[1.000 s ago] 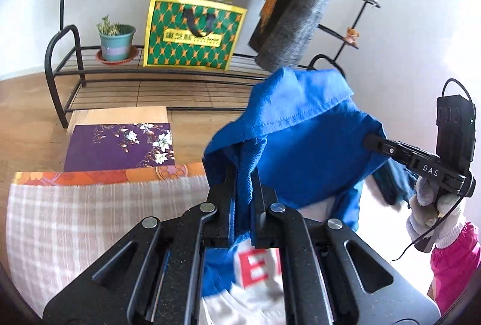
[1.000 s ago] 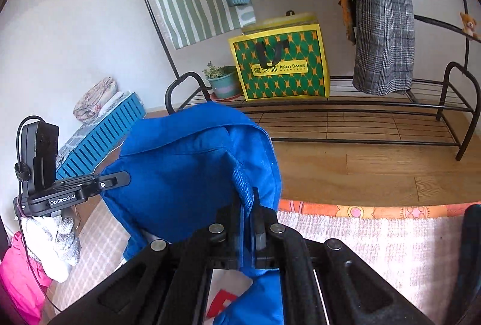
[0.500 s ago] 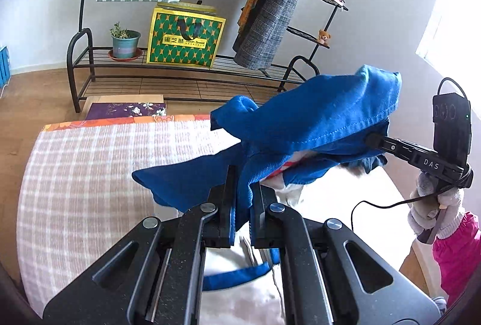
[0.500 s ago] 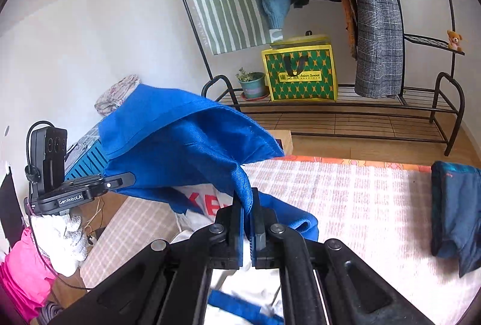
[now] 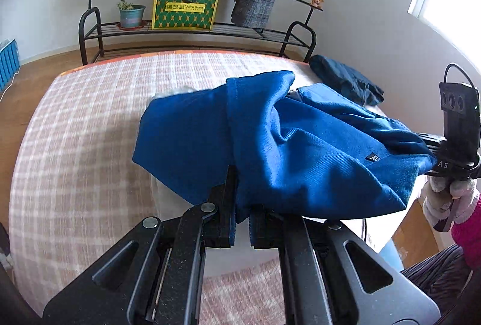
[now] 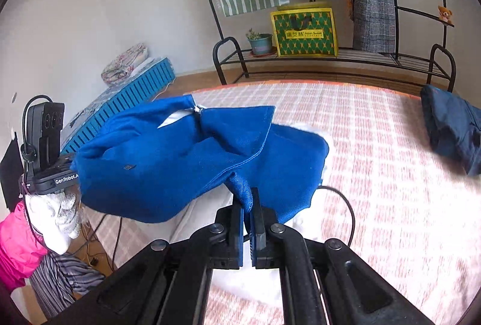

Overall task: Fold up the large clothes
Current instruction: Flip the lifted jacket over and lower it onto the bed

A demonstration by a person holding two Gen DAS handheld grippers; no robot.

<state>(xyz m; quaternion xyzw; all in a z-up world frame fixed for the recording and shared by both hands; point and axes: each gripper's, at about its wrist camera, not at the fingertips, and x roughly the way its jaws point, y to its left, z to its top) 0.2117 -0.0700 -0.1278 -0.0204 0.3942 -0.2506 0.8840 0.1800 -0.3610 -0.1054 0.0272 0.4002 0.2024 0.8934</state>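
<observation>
Since the earlier frames you have carried the blue garment [image 5: 300, 141] from near the clothes rack [image 5: 90, 24] back toward yourself, and more of the checked bed cover [image 5: 84, 129] now shows beyond it. The white panel with red lettering no longer shows.

Left gripper [image 5: 240, 222]: jaws nearly closed, pinching a blue fold. Right gripper [image 6: 246, 222]: jaws fully closed on another fold. The garment hangs slung between them above the cover, bunched, with a little white fabric showing at its far edge.

Progress, as a judgement: early to middle. You have the garment lifted and under tension, but no flat, squared fold is visible yet; laying it down and folding remain. A dark navy garment [image 6: 451, 126] lies at the cover's far right; I cannot tell whether it is folded.

Readable text: "GenRobot.A" on the left gripper's body [image 6: 66, 179]; "AS" on the right one [image 5: 445, 165]; "Asian Sweet" on the green and yellow bag [image 5: 185, 4]. A small dark tag [image 5: 374, 157] on the garment is illegible.
</observation>
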